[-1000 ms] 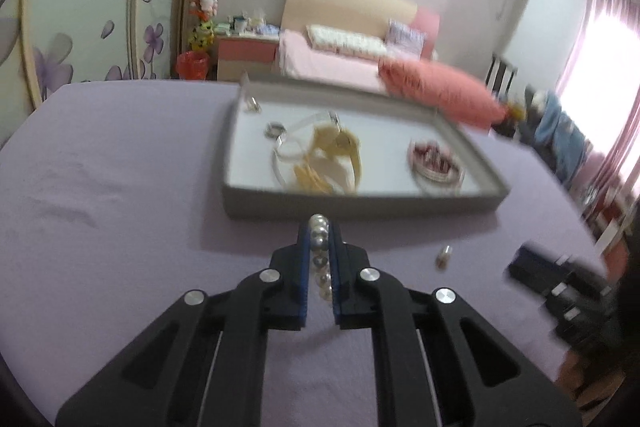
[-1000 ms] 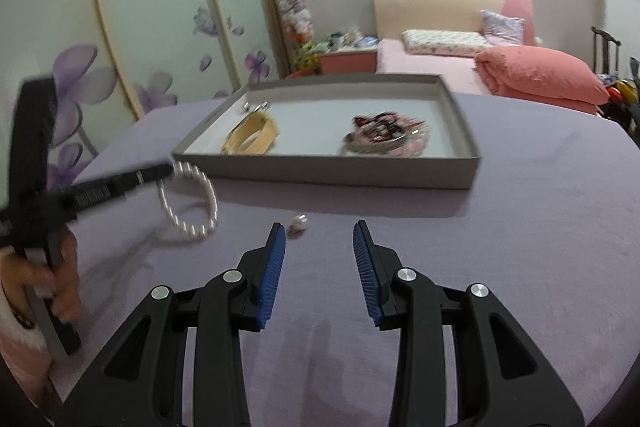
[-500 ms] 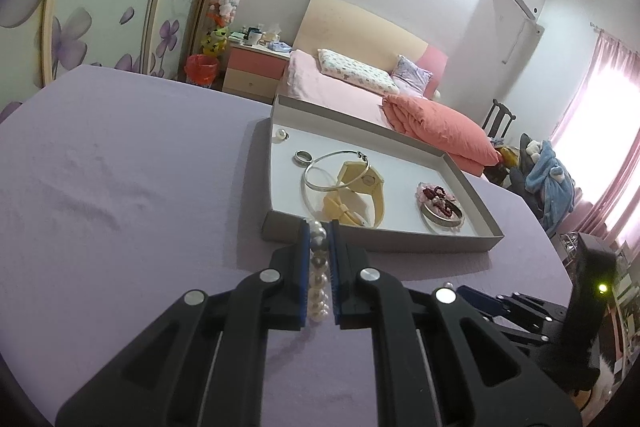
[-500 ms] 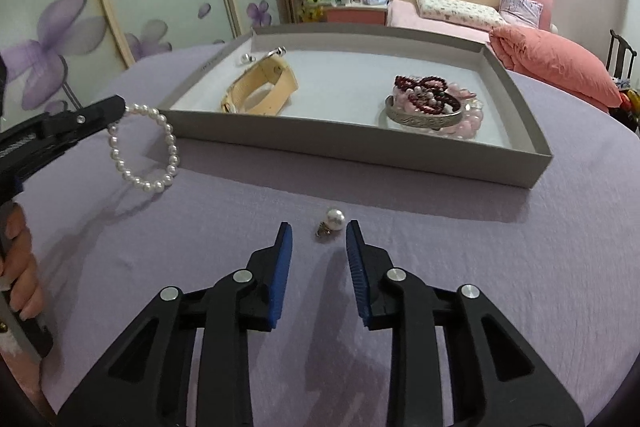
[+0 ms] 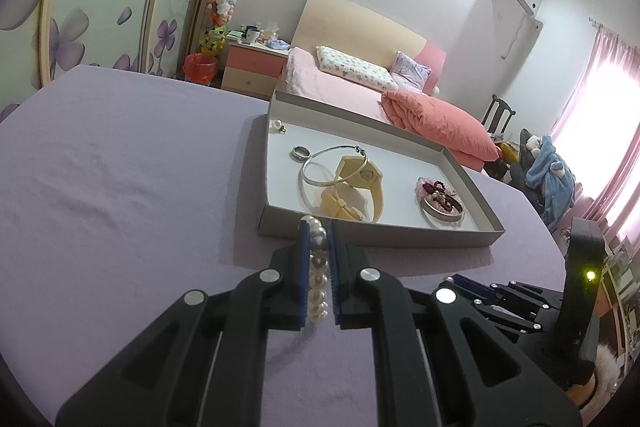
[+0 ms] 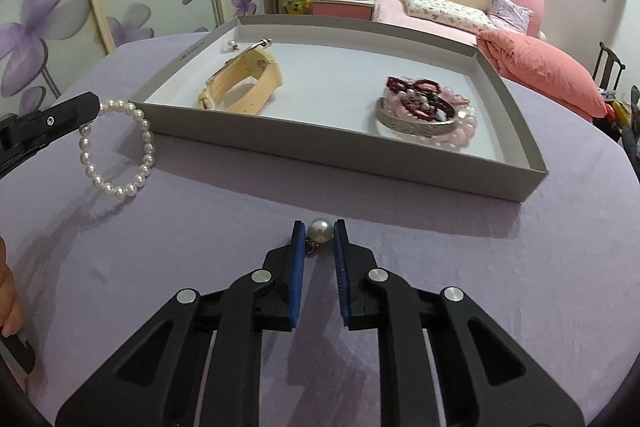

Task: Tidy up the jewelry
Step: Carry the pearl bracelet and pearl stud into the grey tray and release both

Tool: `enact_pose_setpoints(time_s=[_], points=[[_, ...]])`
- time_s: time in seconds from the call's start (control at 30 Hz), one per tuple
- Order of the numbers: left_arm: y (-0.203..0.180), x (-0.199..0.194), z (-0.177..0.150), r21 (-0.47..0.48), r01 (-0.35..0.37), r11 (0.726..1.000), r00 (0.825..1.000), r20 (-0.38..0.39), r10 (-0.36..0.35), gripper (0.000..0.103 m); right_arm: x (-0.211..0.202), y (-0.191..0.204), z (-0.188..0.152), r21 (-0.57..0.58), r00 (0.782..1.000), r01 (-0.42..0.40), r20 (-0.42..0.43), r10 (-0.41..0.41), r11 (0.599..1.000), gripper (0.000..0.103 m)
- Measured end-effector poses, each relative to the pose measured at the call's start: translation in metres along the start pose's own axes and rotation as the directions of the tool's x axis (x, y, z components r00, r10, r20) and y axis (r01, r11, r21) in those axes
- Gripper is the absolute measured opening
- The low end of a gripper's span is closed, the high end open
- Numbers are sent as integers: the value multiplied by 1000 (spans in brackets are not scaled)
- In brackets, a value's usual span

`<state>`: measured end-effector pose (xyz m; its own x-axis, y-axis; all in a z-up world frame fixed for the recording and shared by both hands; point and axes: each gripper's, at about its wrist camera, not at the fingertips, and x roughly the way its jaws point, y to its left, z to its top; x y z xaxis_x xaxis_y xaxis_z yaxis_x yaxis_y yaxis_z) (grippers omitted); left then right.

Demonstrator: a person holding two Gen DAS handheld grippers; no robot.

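My left gripper is shut on a white pearl bracelet, held above the purple table just short of the grey tray. In the right wrist view the bracelet hangs from the left gripper's fingers near the tray's left corner. My right gripper has its blue pads on either side of a pearl earring lying on the table; the pads are close to the pearl but a gap shows.
The tray holds a cream watch, a silver bangle, a ring, another pearl earring and a heap of red and pink bead bracelets. A bed and nightstand stand beyond the table.
My right gripper has moved forward and narrowed so the pearl earring now lies between its pads. My left gripper has carried the bracelet closer to the tray's near left corner.
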<state>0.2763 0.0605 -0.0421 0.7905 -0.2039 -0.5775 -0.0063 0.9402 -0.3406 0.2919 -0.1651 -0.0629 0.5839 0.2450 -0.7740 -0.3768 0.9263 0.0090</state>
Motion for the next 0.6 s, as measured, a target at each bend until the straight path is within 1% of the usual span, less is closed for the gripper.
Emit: enact_pose_setpoints(time_s=[0.17,0.3,0.43,0.6], points=[[-1,0,0,6,7,1000,1000,0,-7,10,-11,-27,-12,65,999,41,-2,-41,997,15],[-3,0,-1,14,15,1000,1000,3,-15,10,-23,-55,-22,124,994,105,0,-106,987,15],[-9,-3,-2,32,18,999,1000,7,-19,10,-41,-72,-33,177,992,113,40,-122,978,15],[-22,-14,-9,71,28,997,999,20,-30,10,-58,-68,-37,183,988,96,100,-116,978,15]])
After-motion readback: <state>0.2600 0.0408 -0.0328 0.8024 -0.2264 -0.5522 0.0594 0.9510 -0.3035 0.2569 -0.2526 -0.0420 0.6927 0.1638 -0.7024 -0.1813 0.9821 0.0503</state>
